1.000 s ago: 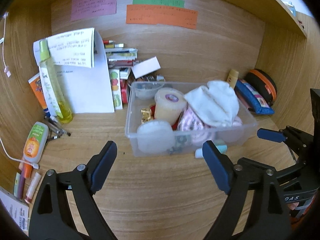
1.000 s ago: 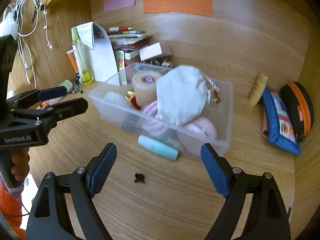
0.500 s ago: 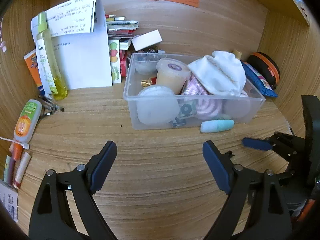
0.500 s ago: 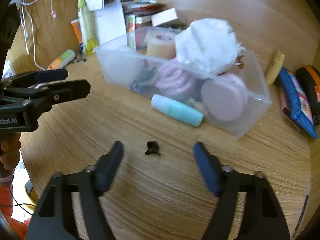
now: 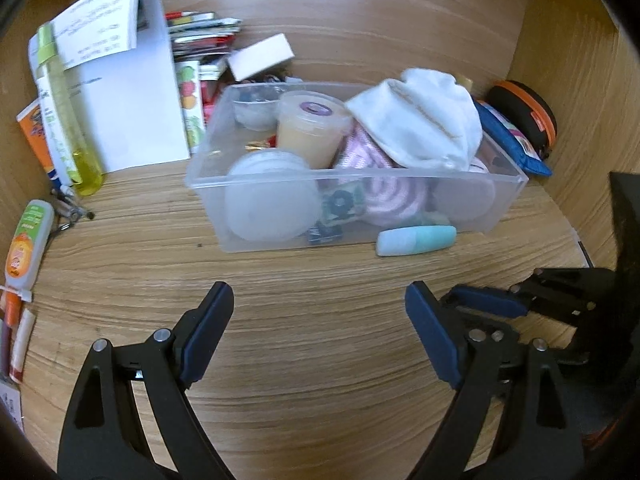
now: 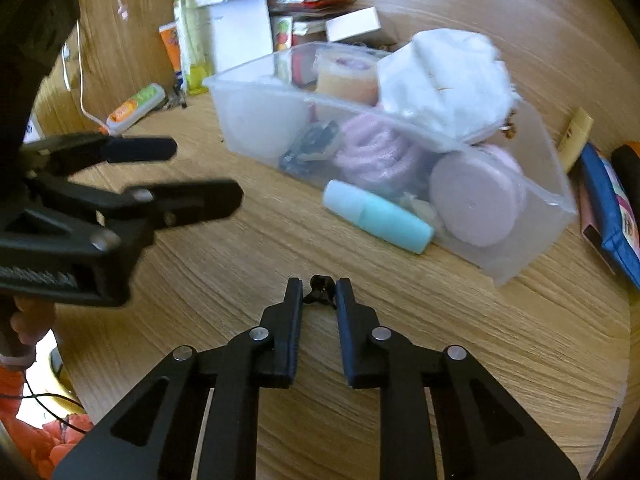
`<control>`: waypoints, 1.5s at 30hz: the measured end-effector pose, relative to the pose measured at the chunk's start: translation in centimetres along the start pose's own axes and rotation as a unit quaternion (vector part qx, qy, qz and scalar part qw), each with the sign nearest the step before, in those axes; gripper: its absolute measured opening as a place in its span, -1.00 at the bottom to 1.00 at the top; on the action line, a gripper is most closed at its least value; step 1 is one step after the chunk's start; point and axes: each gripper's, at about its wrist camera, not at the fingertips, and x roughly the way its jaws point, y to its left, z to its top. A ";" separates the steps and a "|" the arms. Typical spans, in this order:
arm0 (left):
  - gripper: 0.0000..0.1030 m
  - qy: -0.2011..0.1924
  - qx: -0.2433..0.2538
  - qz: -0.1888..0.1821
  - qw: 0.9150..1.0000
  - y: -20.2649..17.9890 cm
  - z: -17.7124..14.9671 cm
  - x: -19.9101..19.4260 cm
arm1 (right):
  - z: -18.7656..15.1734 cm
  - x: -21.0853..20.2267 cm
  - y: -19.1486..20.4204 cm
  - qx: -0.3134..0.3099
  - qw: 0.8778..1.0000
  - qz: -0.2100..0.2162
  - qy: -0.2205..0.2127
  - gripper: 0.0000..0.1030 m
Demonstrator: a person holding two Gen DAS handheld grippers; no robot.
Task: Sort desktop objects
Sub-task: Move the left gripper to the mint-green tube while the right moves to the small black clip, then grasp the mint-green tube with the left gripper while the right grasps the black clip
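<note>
A small black clip-like object point(image 6: 319, 291) lies on the wooden desk, between the tips of my right gripper point(image 6: 318, 293), whose jaws have closed in around it with a narrow gap left. A clear plastic bin point(image 5: 496, 208) full of items stands behind, also in the right wrist view point(image 6: 516, 256). A teal tube point(image 6: 378, 216) lies against the bin's front, and shows in the left wrist view point(image 5: 416, 240). My left gripper point(image 5: 320, 320) is open and empty, above bare desk in front of the bin.
A yellow bottle point(image 5: 64, 112), white paper and stacked booklets point(image 5: 200, 36) stand at the back left. An orange-green tube point(image 5: 28, 236) lies at the left edge. A blue pouch point(image 5: 512, 140) and orange-black case point(image 5: 528, 116) sit at the right wall.
My right gripper moved down to the black object and its jaws closed in around it. My left gripper drew back slightly and stayed open.
</note>
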 end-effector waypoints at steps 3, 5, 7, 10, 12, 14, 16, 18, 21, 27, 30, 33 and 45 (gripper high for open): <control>0.71 0.011 0.001 -0.006 1.000 -1.1 0.4 0.9 | -0.3 -1.2 -1.8 0.018 1.000 -0.009 -0.014 -0.71; 0.71 0.019 0.000 -0.010 1.000 -2.1 0.8 1.6 | -0.5 -2.2 -3.6 0.035 0.999 -0.018 -0.021 -0.71; 0.71 0.026 -0.006 -0.011 1.000 -3.0 1.1 2.4 | -0.7 -3.3 -5.4 0.050 0.998 -0.030 -0.031 -0.71; 0.71 0.038 -0.019 -0.014 0.999 -4.2 1.7 3.4 | -1.0 -4.6 -7.7 0.066 0.996 -0.038 -0.044 -0.71; 0.71 0.043 -0.030 -0.009 0.999 -4.9 2.0 4.0 | -0.8 -5.1 -8.6 0.070 0.995 -0.043 -0.052 -0.71; 0.71 0.049 -0.045 -0.005 0.998 -5.5 2.2 4.6 | -0.7 -5.6 -9.2 0.070 0.995 -0.040 -0.059 -0.71; 0.71 0.058 -0.060 -0.007 0.997 -6.0 2.4 5.2 | -0.6 -5.9 -9.7 0.069 0.995 -0.034 -0.067 -0.71; 0.71 0.062 -0.067 -0.002 0.996 -6.3 2.4 5.5 | -0.5 -6.1 -9.9 0.065 0.995 -0.028 -0.075 -0.71; 0.71 0.062 -0.079 0.017 0.995 -6.8 2.5 6.0 | -0.7 -6.5 -10.3 0.063 0.995 -0.016 -0.082 -0.71; 0.71 0.053 -0.095 0.040 0.993 -7.3 2.7 6.4 | -1.0 -6.9 -10.5 0.058 0.994 0.001 -0.090 -0.71; 0.66 0.048 -0.088 0.055 0.993 -7.7 2.6 6.6 | -1.0 -7.2 -10.8 0.060 0.994 0.007 -0.092 -0.71; 0.46 0.043 -0.075 0.065 0.994 -8.1 2.4 6.5 | -0.9 -7.2 -10.9 0.061 0.994 0.010 -0.094 -0.71; 0.41 0.034 -0.058 0.061 0.996 -7.5 1.3 4.7 | -0.8 -7.6 -10.3 0.066 0.993 0.010 -0.099 -0.70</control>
